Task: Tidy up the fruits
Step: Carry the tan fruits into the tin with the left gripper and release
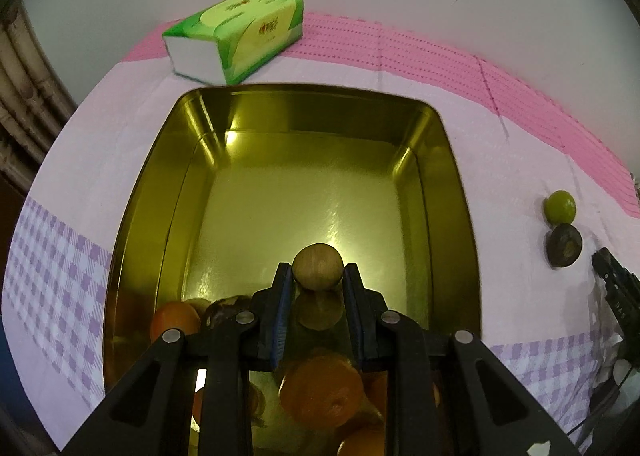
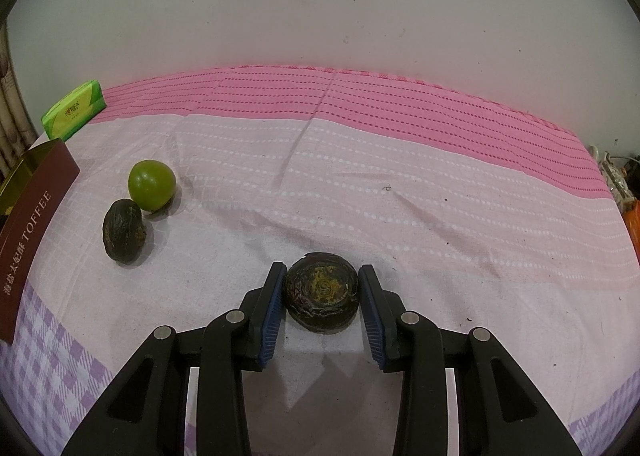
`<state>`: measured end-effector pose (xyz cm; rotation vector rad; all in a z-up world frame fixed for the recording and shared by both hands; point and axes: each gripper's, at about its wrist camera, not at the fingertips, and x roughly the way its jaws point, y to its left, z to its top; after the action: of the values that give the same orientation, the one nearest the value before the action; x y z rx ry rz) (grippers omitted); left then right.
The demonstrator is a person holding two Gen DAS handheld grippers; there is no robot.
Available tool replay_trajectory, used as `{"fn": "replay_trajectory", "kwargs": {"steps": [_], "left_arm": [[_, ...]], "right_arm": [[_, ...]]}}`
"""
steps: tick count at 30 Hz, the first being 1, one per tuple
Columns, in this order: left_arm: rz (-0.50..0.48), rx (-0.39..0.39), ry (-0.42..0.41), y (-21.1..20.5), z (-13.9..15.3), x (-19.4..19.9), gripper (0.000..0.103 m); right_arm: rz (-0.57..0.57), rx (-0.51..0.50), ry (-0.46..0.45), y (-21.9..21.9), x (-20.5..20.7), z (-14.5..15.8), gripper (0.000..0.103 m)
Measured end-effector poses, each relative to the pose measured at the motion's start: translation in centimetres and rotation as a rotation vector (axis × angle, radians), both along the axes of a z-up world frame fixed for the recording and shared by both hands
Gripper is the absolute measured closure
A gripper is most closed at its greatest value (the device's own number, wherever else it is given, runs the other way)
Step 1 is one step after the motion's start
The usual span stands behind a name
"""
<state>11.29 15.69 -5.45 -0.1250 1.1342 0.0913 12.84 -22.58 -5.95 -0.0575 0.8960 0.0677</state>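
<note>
My left gripper (image 1: 318,276) is shut on a small round brown fruit (image 1: 318,266) and holds it above the gold tin (image 1: 140,192). Orange fruits (image 1: 320,392) and dark ones lie at the tin's near end. My right gripper (image 2: 322,288) is open around a dark wrinkled fruit (image 2: 322,292) that rests on the cloth; its pads (image 2: 272,304) stand just off its sides. A green fruit (image 2: 152,184) and a second dark fruit (image 2: 123,231) lie to its left, touching each other. They also show in the left wrist view: the green fruit (image 1: 559,207) and the dark one (image 1: 564,244).
A green tissue pack (image 1: 236,36) lies behind the tin, near the wall. The tin's maroon TOFFEE side (image 2: 32,232) shows at the left of the right wrist view. A pink and lilac cloth (image 2: 400,176) covers the table. Clutter sits at the far right edge (image 2: 620,180).
</note>
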Motion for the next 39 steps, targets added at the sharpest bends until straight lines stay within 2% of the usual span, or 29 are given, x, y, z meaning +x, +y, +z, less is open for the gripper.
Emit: {"fn": "replay_trajectory", "kwargs": {"steps": [13,24,29,34,39], "left_arm": [[-0.001,-0.013,0.015,0.4,-0.4,-0.7,0.081],[-0.014,0.008,0.009,-0.1,-0.3,-0.6,0.079],[-0.02,0.008,0.0,-0.3,0.1,-0.7,0.072],[-0.036,0.024,-0.035,-0.7,1.1,-1.0,0.07],[-0.038,0.034,-0.068,-0.8,2.1,-1.7,0.058]], "right_arm": [[0.001,-0.004,0.0,0.0,0.0,0.0,0.065],[0.001,-0.005,0.0,-0.1,0.0,0.0,0.065],[0.001,-0.005,0.0,0.0,0.0,0.0,0.065],[0.001,-0.007,0.0,0.0,0.0,0.0,0.065],[0.0,-0.009,-0.001,0.0,0.0,0.1,0.065]]}}
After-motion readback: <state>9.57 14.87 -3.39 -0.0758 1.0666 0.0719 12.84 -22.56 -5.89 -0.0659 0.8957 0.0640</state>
